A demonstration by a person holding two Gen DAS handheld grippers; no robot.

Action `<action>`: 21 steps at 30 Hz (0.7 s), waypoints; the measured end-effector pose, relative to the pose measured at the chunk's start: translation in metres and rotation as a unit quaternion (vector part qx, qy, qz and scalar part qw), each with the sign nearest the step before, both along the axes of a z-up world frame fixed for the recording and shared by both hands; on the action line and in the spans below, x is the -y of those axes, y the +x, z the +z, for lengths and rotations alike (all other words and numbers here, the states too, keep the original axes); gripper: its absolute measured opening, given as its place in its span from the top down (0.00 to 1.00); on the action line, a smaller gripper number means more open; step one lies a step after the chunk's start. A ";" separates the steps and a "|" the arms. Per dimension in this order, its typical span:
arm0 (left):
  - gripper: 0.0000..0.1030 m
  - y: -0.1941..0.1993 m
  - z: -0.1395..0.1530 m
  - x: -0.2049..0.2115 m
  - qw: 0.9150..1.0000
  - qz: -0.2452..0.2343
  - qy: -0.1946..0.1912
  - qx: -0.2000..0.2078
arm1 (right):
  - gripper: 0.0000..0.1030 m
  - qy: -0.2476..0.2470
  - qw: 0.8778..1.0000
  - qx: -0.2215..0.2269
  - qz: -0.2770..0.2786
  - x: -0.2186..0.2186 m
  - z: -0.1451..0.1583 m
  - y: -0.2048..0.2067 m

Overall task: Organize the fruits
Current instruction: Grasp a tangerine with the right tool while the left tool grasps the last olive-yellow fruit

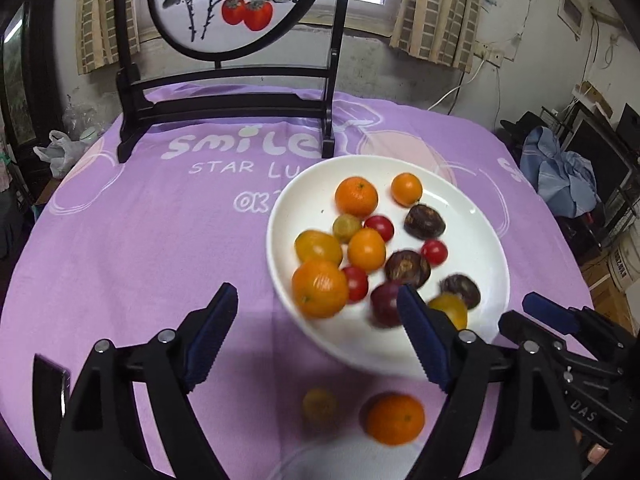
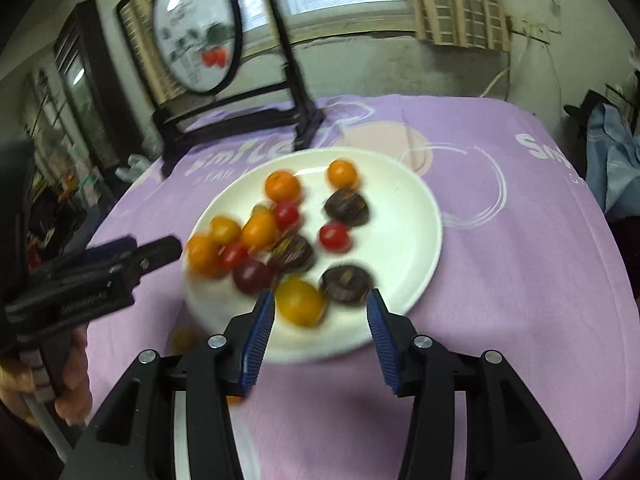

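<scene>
Your purple tablecloth (image 1: 140, 240) covers the table, with a dark-framed painted screen (image 1: 236, 12) standing at its far side. The white plate (image 2: 404, 216) sits near you, holding oranges, yellow and red tomatoes and dark chestnuts. One orange (image 1: 395, 419) and one yellow tomato (image 1: 319, 406) lie on the cloth just beside the plate. Your left gripper (image 1: 318, 336) is spread wide above them, holding nothing. Your right gripper (image 2: 321, 334) is spread too, over the plate's near edge.

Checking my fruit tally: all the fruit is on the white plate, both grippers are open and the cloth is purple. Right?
Not all: an orange and a small yellow fruit lie on the purple cloth beside the white plate, seen in the left wrist view. The rest stands: left gripper and right gripper are open.
</scene>
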State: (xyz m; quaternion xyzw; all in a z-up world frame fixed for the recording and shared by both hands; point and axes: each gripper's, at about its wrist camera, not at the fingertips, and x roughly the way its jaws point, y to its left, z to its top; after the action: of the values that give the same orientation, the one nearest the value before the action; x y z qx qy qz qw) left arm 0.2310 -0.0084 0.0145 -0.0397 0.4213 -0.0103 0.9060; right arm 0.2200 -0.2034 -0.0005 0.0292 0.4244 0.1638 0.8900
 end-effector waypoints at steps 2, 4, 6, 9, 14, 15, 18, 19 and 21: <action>0.23 -0.017 -0.001 -0.005 1.000 0.005 0.011 -0.001 | 0.53 -0.007 1.000 0.002 0.017 -0.007 0.001 -0.019; 0.20 -0.034 -0.002 -0.011 1.000 0.009 0.015 0.001 | 0.53 -0.012 0.999 0.000 0.032 -0.015 0.000 -0.036; 0.16 -0.048 -0.006 -0.020 1.000 0.017 0.012 0.000 | 0.51 -0.015 0.999 -0.004 0.042 -0.022 -0.004 -0.047; 0.16 -0.062 -0.015 -0.032 0.999 0.033 0.004 -0.002 | 0.45 -0.020 0.998 -0.013 0.052 -0.035 -0.013 -0.059; 0.16 -0.064 -0.043 -0.057 0.997 0.066 -0.016 -0.034 | 0.44 -0.031 0.996 -0.026 0.075 -0.061 -0.026 -0.069; 0.16 -0.064 -0.046 -0.061 0.996 0.071 -0.027 -0.042 | 0.44 -0.039 0.996 -0.027 0.079 -0.066 -0.030 -0.069; 0.16 -0.063 -0.049 -0.072 0.995 0.081 -0.051 -0.040 | 0.44 -0.056 0.995 -0.034 0.078 -0.075 -0.040 -0.066; 0.16 -0.063 -0.050 -0.072 0.995 0.081 -0.048 -0.038 | 0.44 -0.059 0.995 -0.039 0.076 -0.078 -0.044 -0.064; 0.16 -0.062 -0.053 -0.071 0.996 0.076 -0.037 -0.039 | 0.44 -0.063 0.994 -0.043 0.075 -0.083 -0.050 -0.060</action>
State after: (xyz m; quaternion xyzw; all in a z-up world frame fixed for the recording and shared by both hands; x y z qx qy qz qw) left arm 0.1688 0.0623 -0.0382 -0.1056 0.4511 0.0446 0.8851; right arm 0.1599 -0.1205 -0.0502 -0.0519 0.4731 0.2014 0.8561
